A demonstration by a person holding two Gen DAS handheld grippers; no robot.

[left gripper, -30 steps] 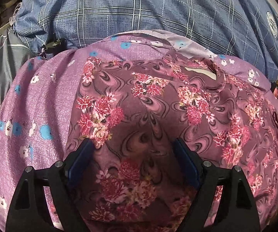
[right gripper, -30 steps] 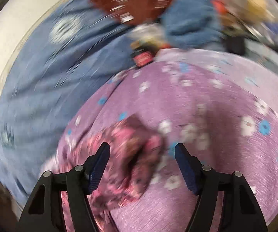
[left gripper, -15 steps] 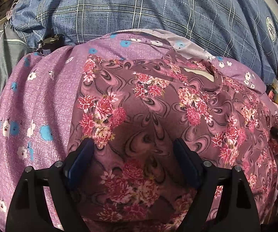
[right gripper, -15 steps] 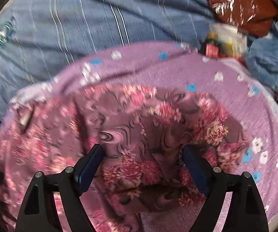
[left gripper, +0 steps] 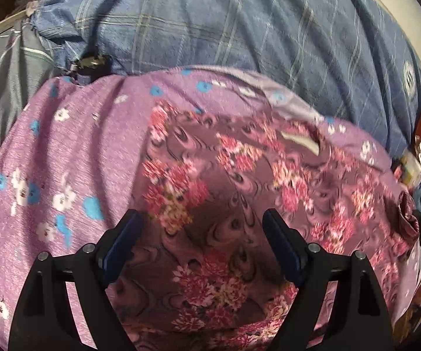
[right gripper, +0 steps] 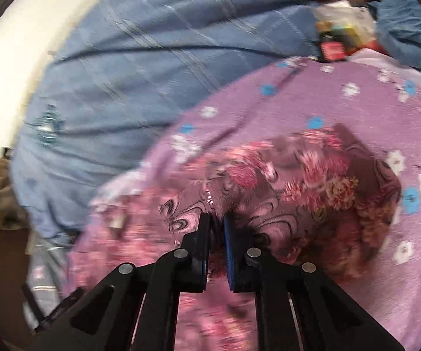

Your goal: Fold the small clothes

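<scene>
Lilac sheet (left gripper: 73,146) w/ blue and white flowers covers the bed; maroon floral garment (left gripper: 234,193) lies spread on it. Left gripper (left gripper: 201,245) hovers over the garment's near part — jaws wide, gripping nothing. Right gripper (right gripper: 217,234) at garment's edge (right gripper: 269,204) — jaws closing, cloth pinched between them.

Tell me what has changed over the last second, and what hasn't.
The right gripper swung from the garment's bunched edge over onto the dark floral garment, and its jaws are closing on a fold of it, where before they stood wide with nothing pinched. Unchanged: the left gripper is open above the garment, which lies spread on the purple flowered sheet.
</scene>
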